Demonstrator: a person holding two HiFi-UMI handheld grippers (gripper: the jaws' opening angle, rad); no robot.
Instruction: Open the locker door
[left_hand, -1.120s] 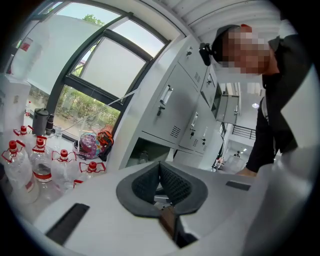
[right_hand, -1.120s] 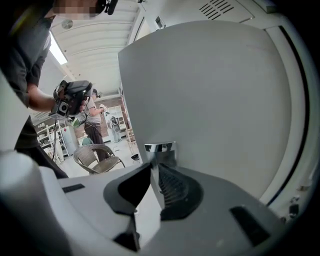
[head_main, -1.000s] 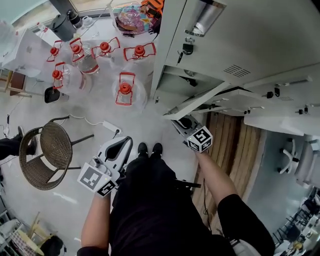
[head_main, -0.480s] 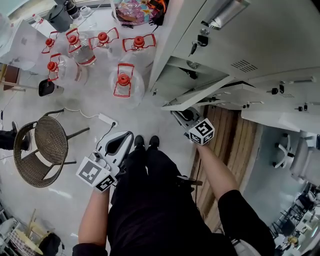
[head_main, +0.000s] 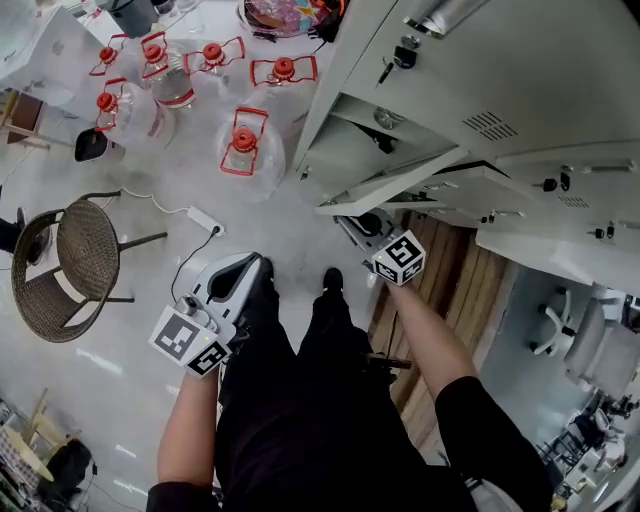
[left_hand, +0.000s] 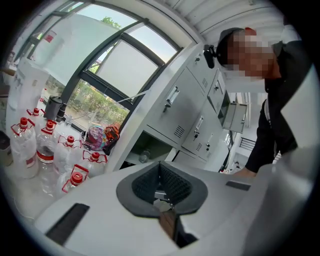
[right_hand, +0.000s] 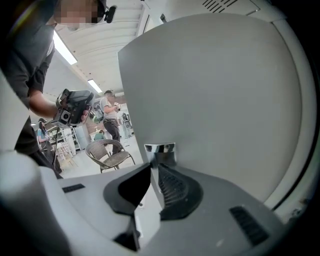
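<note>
My right hand-held gripper (right_hand: 156, 170) clamps the handle (right_hand: 160, 150) of the ajar locker door (right_hand: 215, 100). My left hand-held gripper (left_hand: 161, 172) is clenched, empty. Next: swing the door wider.

Three cameras
Head view looks steeply down; left gripper view shares its water bottles (head_main: 245, 150) and lockers (head_main: 520, 80); right gripper view faces the locker door (right_hand: 215, 100), seemingly very near.

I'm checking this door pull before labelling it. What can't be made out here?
- Head view: the right hand-held gripper, its tips tucked under the locker door.
- Right gripper view: the locker's inside, blocked by the door.
- Left gripper view: the item on the open shelf, too small to identify.
</note>
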